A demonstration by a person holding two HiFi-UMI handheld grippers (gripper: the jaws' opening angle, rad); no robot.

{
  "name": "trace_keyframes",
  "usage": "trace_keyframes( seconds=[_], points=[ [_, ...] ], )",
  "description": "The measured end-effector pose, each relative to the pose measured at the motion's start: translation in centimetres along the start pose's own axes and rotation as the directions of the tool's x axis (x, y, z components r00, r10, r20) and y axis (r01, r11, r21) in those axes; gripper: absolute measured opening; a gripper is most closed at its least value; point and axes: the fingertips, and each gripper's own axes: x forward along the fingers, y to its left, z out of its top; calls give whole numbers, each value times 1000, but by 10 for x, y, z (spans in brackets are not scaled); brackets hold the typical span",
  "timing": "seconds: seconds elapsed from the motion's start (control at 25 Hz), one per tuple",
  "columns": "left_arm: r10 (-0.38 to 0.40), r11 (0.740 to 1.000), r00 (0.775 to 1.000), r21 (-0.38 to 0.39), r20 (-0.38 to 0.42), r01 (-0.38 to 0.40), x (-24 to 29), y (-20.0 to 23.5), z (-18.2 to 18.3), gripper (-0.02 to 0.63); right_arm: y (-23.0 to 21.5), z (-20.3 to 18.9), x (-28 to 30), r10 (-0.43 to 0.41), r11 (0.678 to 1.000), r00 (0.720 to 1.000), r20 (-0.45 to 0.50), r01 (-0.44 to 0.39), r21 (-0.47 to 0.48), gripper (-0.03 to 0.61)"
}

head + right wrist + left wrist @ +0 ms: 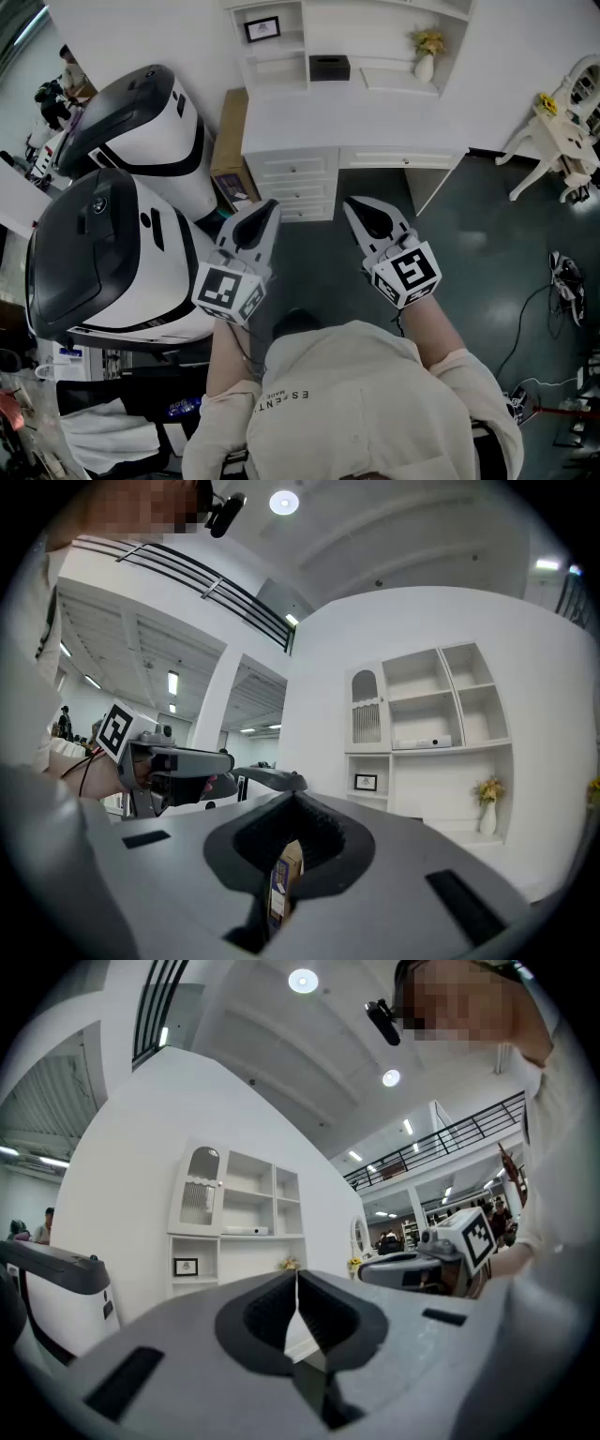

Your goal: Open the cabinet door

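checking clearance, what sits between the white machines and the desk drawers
A brown cardboard box stands there, beside the drawers; the head view shows it.

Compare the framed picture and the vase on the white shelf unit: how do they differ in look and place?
The framed picture is flat, rectangular and dark-edged; the vase is rounded, white and holds yellow flowers. The framed picture stands inside a small cubby at the left in the head view; the vase stands in the open, further right. Both stand upright on the white shelf unit.
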Motion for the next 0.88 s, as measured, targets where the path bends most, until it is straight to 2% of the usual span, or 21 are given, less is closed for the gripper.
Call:
trace_keyframes(
  seconds=[0.28, 0.44, 0.64, 0.72, 0.76, 0.8, 0.88],
  points=[
    [13, 1000, 1000, -7, 3, -13, 7, 3, 0, 6, -8, -2, 1, -5, 1000, 1000, 4, 5, 7, 14],
    [10, 999, 1000, -37, 11, -9, 10, 1, -1, 6, -14, -3, -1, -16, 1000, 1000, -3, 16, 2, 14],
    [24, 999, 1000, -29, 16, -24, 24, -1, 2, 8, -29, -6, -4, -30, 998, 999, -10, 31, 52, 14],
    [42, 998, 998, -38, 50, -40, 31, 4, 8, 89, -33, -7, -5, -26, 999, 1000, -12, 27, 47, 14],
    [45, 998, 997, -56, 68, -41, 35, 8, 11, 188, -35, -7, -4, -21, 999, 1000, -13, 22, 44, 14],
    [45, 997, 996, -73, 76, -40, 40, 12, 14, 242, -37, -6, -3, -18, 999, 1000, -13, 18, 43, 14],
    [40, 997, 997, -67, 64, -36, 51, 20, 17, 245, -43, -4, 0, -14, 999, 1000, -9, 14, 44, 14]
  ],
)
